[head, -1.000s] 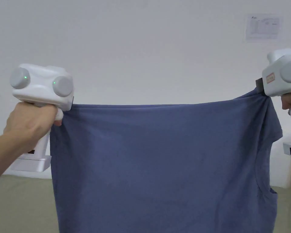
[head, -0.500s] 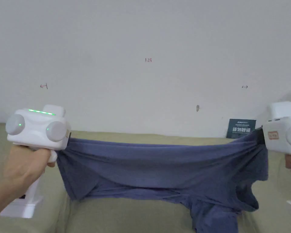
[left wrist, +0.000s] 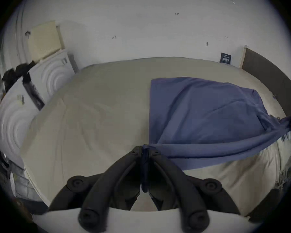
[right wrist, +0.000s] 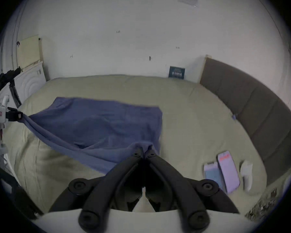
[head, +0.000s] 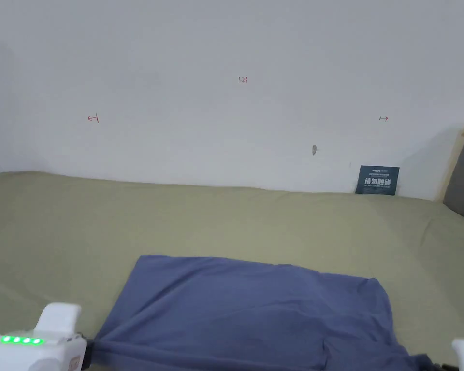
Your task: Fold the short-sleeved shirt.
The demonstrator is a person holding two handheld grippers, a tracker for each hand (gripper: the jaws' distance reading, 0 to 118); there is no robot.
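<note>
The blue short-sleeved shirt (head: pixel 255 309) lies spread on the olive-green bed (head: pixel 226 217), its far edge flat and nearly straight, with soft diagonal wrinkles across the cloth. The near edge is lifted and pulled tight into a rolled band between the two tongs. The left tongs (left wrist: pixel 145 150) are closed on one near corner of the shirt. The right tongs (right wrist: pixel 145 150) are closed on the other near corner, where the fabric bunches up.
</note>
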